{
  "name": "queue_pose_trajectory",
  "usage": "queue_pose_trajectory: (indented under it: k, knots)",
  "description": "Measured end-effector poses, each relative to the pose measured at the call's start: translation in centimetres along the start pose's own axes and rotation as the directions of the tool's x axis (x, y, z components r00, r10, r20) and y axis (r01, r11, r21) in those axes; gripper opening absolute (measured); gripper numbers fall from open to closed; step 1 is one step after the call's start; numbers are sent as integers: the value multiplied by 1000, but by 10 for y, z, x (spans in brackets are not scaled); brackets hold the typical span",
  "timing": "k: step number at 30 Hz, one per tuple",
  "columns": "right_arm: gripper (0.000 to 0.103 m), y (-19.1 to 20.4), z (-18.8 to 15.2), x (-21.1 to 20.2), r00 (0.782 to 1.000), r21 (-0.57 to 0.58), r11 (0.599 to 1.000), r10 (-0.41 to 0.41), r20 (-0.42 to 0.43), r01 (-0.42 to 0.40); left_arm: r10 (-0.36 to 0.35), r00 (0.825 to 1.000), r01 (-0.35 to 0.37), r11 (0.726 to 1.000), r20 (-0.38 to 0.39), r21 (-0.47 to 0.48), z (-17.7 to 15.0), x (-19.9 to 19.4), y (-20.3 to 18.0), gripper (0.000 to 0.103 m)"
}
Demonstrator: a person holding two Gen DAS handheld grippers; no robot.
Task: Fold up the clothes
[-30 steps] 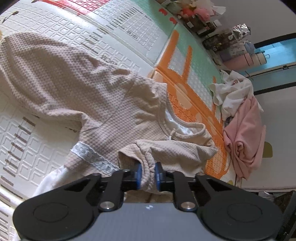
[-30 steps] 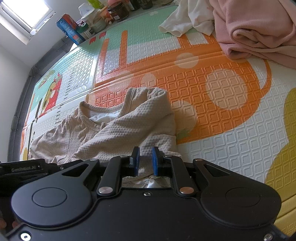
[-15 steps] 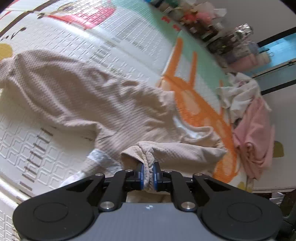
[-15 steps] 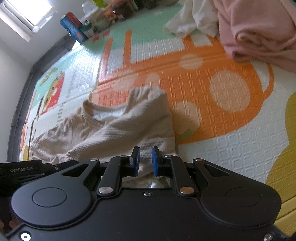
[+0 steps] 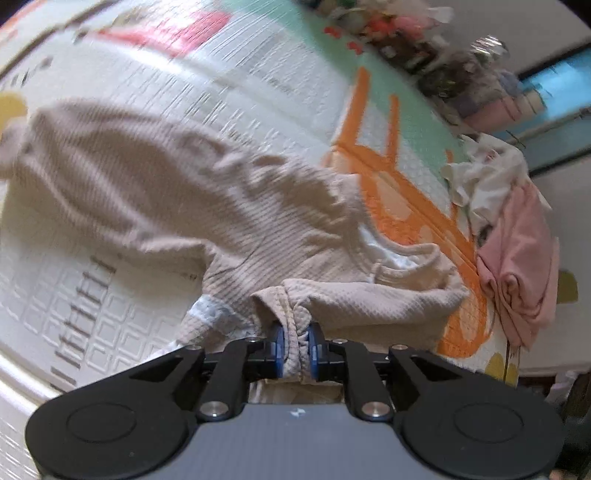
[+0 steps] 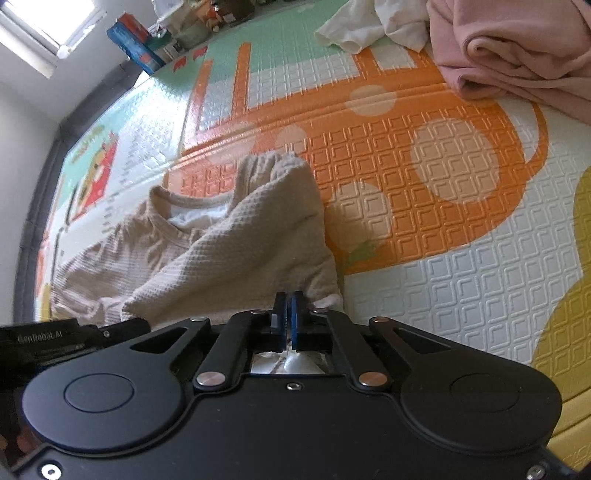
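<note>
Item: beige waffle-knit top w/ white lining & lace trim [image 5: 229,206], spread on embossed foam play mat, orange/white/mint print [image 6: 461,258]. L gripper [image 5: 294,345]: blue pads pinched on a bunched cuff/edge of the top, jaws just eased a touch wider, cloth between them and gripped. R gripper [image 6: 287,317]: jaws just closed, near pad-to-pad; a thin edge of the same top appears caught between, fabric rising toward 12 o'clock. Neckline at approx. 10 o'clock from R jaws. Step (est.): both ends pinched, start of a fold, prob. sleeve/side carried across body. Next move needs: both grips kept firm, lift together, lay edge flat w/o dragging the rest. Pile of pink cloth [image 6: 517,44] & white cloth [image 6: 369,26] at 1 o'clock, well apart. Writing: "GenRobot.AI" on black housing [image 6: 40,338] at 9 o'clock, faint. Blue carton [image 6: 135,48] at 11 o'clock: print unreadable.
</note>
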State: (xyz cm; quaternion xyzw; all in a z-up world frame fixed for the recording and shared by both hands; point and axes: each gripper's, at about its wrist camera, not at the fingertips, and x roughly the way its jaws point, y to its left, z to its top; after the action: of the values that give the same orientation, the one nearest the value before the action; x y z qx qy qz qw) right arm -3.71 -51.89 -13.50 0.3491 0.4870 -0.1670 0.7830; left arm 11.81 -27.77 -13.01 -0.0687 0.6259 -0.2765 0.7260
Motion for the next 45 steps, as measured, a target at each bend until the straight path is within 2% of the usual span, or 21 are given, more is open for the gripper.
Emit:
queue_pose_trajectory:
  k: [5, 9, 14, 19, 25, 33, 37, 41, 45]
  knots:
    - [4, 3, 8, -18, 999, -13, 1000, 12, 52, -12, 58, 996, -62, 996, 64, 64, -1, -19, -16, 26]
    - [4, 8, 19, -28, 995, -20, 1000, 7, 95, -5, 135, 984, -147, 984, 117, 101, -1, -29, -25, 31]
    - [4, 6, 37, -29, 992, 7, 1000, -4, 124, 4, 80, 991, -88, 993, 103, 82, -1, -32, -22, 32]
    - [4, 8, 48, -25, 990, 14, 1000, 3, 138, -5, 25, 996, -37, 990, 84, 137, -10, -24, -36, 32]
    - [4, 18, 59, -18, 989, -4, 1000, 23, 146, -23, 1, 999, -9, 984, 47, 179, -17, -10, -48, 35]
    - [4, 23, 69, 10, 996, -20, 1000, -21, 82, 23, 47, 999, -48, 988, 17, 146, -16, 4, -35, 34]
    - [3, 22, 71, 21, 993, -39, 994, -101, 65, 103, 108, 994, -111, 986, 29, 125, -13, 6, -26, 36]
    - [1, 19, 74, 30, 990, -47, 990, -133, 56, 136, 87, 996, -87, 992, 2, 93, -10, 9, -14, 38]
    - [1, 20, 76, 40, 987, -57, 986, -152, 54, 155, 94, 996, -94, 991, 3, 99, -9, 11, -14, 38]
